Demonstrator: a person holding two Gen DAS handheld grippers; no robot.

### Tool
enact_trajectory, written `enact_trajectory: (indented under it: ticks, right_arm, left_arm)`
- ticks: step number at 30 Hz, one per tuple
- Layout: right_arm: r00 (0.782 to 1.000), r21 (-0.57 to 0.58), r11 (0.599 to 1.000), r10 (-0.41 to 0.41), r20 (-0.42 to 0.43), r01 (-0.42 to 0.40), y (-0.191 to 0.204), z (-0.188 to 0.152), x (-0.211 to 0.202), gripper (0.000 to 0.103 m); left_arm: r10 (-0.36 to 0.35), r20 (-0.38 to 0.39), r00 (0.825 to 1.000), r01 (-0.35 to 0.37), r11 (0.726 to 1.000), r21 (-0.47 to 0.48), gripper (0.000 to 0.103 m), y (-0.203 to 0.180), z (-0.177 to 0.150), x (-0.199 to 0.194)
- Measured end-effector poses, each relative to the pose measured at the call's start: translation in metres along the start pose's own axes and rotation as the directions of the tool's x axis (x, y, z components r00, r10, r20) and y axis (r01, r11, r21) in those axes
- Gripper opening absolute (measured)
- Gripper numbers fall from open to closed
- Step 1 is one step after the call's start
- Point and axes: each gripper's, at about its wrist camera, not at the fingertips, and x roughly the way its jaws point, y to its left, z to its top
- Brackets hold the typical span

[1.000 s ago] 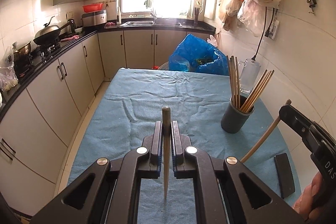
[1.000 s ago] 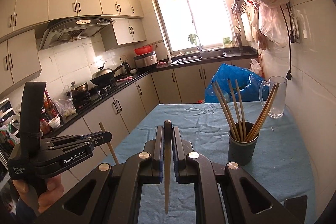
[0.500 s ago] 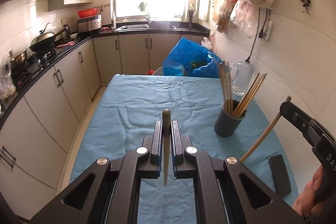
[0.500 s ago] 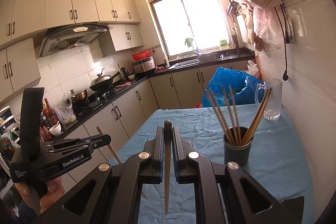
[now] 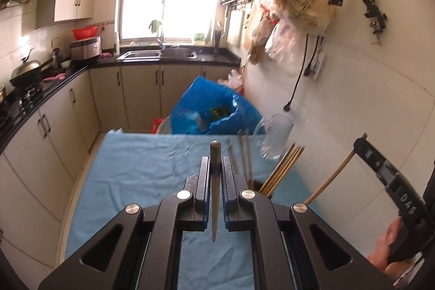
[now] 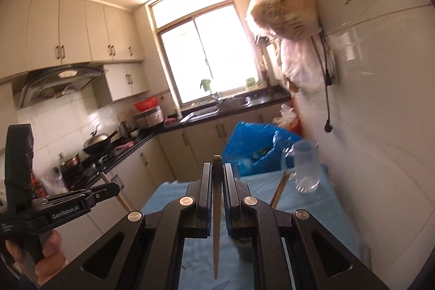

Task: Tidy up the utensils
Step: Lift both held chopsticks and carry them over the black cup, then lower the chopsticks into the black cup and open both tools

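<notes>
The left hand-held gripper (image 5: 214, 186) is clamping 1 chopstick (image 5: 214, 189), and the right hand-held gripper (image 6: 216, 197) is clamping a second chopstick (image 6: 216, 211); each set of jaws is pressing together on the wood, with the thick rounded end poking up above the pads and the thin tip hanging down toward the camera. Both sticks are running roughly upright between the jaws, long axis across the pointing direction.

The holder cup (image 5: 262, 188) is sitting on the blue-covered table (image 5: 130, 175), ahead of and below both tools. In the left wrist view it is peeking out just right of the jaws, mostly hidden behind them, with its bundle of chopsticks (image 5: 282, 167) fanning upward. In the right wrist view it is almost fully hidden behind the gripper body, so the right hand is probably nearer to being above it.

The held sticks are looking slim, tan, tapered and smooth. A clear jug (image 6: 304, 167) is standing beyond the cup.
</notes>
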Motion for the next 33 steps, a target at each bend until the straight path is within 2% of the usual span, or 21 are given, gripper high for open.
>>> enact_trajectory:
  ticks: [5,11,18,22,23,25,26,27,28,29,30,31,32,33]
  right_arm:
    - [0.997,-0.004,0.998,-0.058,0.045,0.058,-0.013,0.023,0.017,0.008]
    - [0.993,-0.027,0.994,-0.106,0.043,0.107,-0.023,0.028,0.053,0.008]
    - [0.99,-0.021,0.993,-0.116,-0.074,0.115,-0.044,-0.001,0.099,0.008]
    - [0.984,-0.011,0.994,-0.107,-0.144,0.107,-0.053,-0.014,0.114,0.01]
    - [0.983,-0.005,0.995,-0.102,-0.154,0.103,-0.054,-0.015,0.115,0.013]
    - [0.983,0.002,0.996,-0.091,-0.16,0.093,-0.055,-0.013,0.111,0.034]
    - [0.986,0.002,0.995,-0.094,-0.14,0.095,-0.054,-0.009,0.104,0.04]
    - [0.988,0.001,0.995,-0.098,-0.117,0.099,-0.053,-0.006,0.097,0.044]
    - [0.991,-0.002,0.995,-0.099,-0.085,0.1,-0.051,0.0,0.086,0.045]
    - [0.993,-0.006,0.995,-0.102,-0.066,0.102,-0.05,0.003,0.079,0.045]
    - [0.993,-0.011,0.994,-0.107,-0.045,0.107,-0.048,0.008,0.069,0.049]
    - [0.993,-0.015,0.993,-0.121,-0.017,0.121,-0.046,0.013,0.054,0.061]
    - [0.991,-0.015,0.991,-0.133,0.001,0.133,-0.045,0.017,0.044,0.067]
    - [0.989,-0.014,0.989,-0.147,0.027,0.147,-0.044,0.019,0.03,0.08]
  left_arm:
    - [-0.058,0.049,0.997,0.058,0.998,-0.011,0.007,-0.024,0.033,0.019]
    - [-0.085,0.022,0.996,0.086,0.996,-0.01,0.007,-0.047,0.04,0.072]
    - [-0.066,-0.101,0.993,0.064,0.998,-0.018,0.007,-0.045,0.01,0.136]
    - [-0.06,-0.143,0.988,0.056,0.998,-0.028,0.007,-0.038,-0.003,0.15]
    - [-0.062,-0.147,0.987,0.058,0.998,-0.026,0.007,-0.037,-0.005,0.149]
    - [-0.068,-0.143,0.987,0.065,0.998,-0.021,0.009,-0.036,-0.004,0.143]
    - [-0.071,-0.135,0.988,0.068,0.997,-0.021,0.015,-0.036,-0.003,0.137]
    - [-0.073,-0.12,0.99,0.071,0.997,-0.019,0.03,-0.035,-0.001,0.129]
    - [-0.073,-0.1,0.992,0.071,0.997,-0.018,0.036,-0.033,0.001,0.119]
    - [-0.066,-0.072,0.995,0.065,0.998,-0.015,0.042,-0.032,0.002,0.109]
    - [-0.051,-0.038,0.998,0.051,0.999,-0.008,0.042,-0.03,0.003,0.094]
    - [-0.039,-0.014,0.999,0.039,0.999,-0.005,0.042,-0.028,0.003,0.082]
    - [-0.034,0.005,0.999,0.034,0.999,-0.007,0.043,-0.024,0.003,0.069]
    - [-0.029,0.024,0.999,0.029,1.0,-0.01,0.049,-0.02,0.001,0.055]
